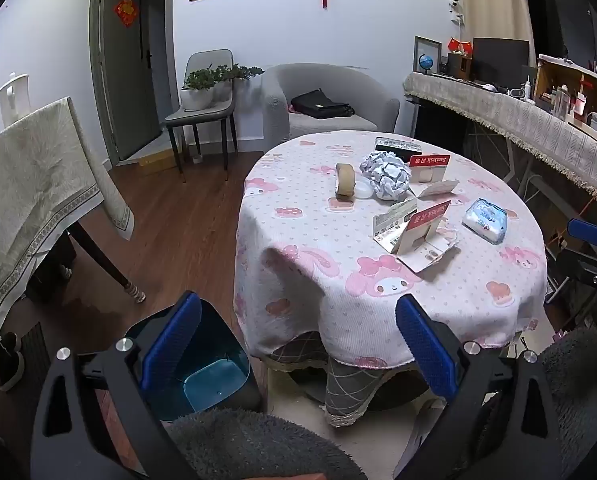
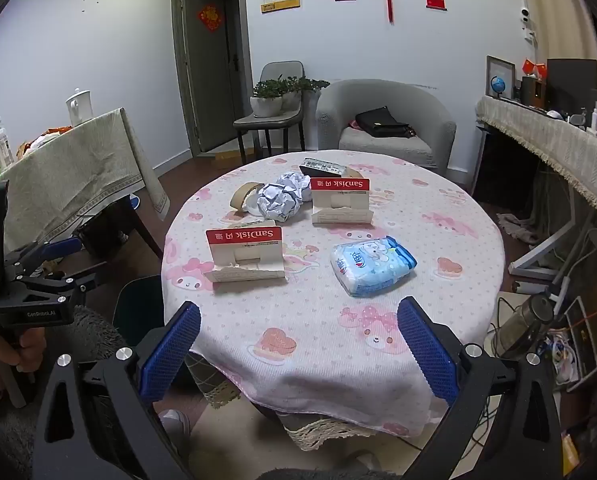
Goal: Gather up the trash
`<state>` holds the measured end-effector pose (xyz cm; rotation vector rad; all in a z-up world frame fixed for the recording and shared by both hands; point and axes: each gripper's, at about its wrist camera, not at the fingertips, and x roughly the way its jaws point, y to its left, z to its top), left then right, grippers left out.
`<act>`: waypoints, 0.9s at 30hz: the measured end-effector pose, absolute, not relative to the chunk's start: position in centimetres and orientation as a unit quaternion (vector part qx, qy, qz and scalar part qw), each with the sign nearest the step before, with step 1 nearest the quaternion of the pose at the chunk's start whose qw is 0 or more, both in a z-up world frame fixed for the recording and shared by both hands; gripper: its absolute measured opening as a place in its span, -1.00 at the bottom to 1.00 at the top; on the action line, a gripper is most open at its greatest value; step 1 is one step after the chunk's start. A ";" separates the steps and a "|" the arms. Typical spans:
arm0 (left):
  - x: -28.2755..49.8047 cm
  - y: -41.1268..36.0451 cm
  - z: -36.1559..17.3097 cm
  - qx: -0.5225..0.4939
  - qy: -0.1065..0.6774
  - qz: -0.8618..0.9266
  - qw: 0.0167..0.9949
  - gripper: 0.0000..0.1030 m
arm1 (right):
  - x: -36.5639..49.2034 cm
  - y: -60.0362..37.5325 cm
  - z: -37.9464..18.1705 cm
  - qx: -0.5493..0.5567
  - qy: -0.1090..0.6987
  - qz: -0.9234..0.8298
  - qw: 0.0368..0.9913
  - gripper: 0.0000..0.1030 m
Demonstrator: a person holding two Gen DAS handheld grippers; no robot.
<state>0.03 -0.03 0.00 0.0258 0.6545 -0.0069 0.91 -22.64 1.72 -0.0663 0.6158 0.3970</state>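
Note:
A round table with a pink cartoon cloth (image 1: 318, 280) (image 2: 438, 240) holds the trash. On it lie a crumpled paper ball (image 1: 386, 174) (image 2: 281, 201), two torn red-and-white SanDisk card packs (image 2: 245, 254) (image 2: 340, 200) (image 1: 422, 232) (image 1: 430, 168), a blue tissue pack (image 1: 485, 220) (image 2: 372, 266) and a brown tape roll (image 1: 345, 180) (image 2: 242, 195). A bin with a blue liner (image 1: 210, 368) stands on the floor left of the table. My left gripper (image 1: 298, 344) is open and empty, low before the table edge beside the bin. My right gripper (image 2: 298, 348) is open and empty over the table's near edge.
A second table with a beige cloth (image 1: 30, 200) (image 2: 70, 168) stands at the left. A grey armchair with a black bag (image 1: 322, 100) (image 2: 382, 120) and a chair with potted plants (image 1: 202, 96) stand behind. A long cloth-covered desk (image 1: 518, 120) runs along the right.

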 end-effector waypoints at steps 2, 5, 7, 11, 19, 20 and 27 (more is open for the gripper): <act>0.1 -0.1 0.0 0.010 0.322 -0.005 0.947 0.93 | 0.9 -22.6 1.7 -0.032 0.301 0.194 0.933 0.93; 0.1 0.1 0.0 0.005 0.322 -0.006 0.947 0.93 | 0.9 -22.7 1.7 -0.030 0.303 0.195 0.932 0.93; 0.1 0.1 0.0 0.005 0.322 -0.005 0.947 0.93 | 0.9 -22.6 1.7 -0.031 0.303 0.195 0.932 0.93; 0.1 0.0 0.0 0.006 0.322 -0.005 0.947 0.93 | 0.9 -22.7 1.7 -0.029 0.302 0.195 0.932 0.93; 0.1 0.1 0.2 0.006 0.323 -0.004 0.946 0.93 | 0.9 -22.6 1.7 -0.030 0.303 0.195 0.932 0.93; 0.1 0.1 0.2 0.006 0.323 -0.005 0.946 0.93 | 0.9 -22.6 1.7 -0.031 0.304 0.195 0.932 0.93; 0.2 -0.2 -0.1 0.007 0.323 -0.004 0.946 0.93 | 0.9 -22.6 1.7 -0.031 0.304 0.195 0.932 0.93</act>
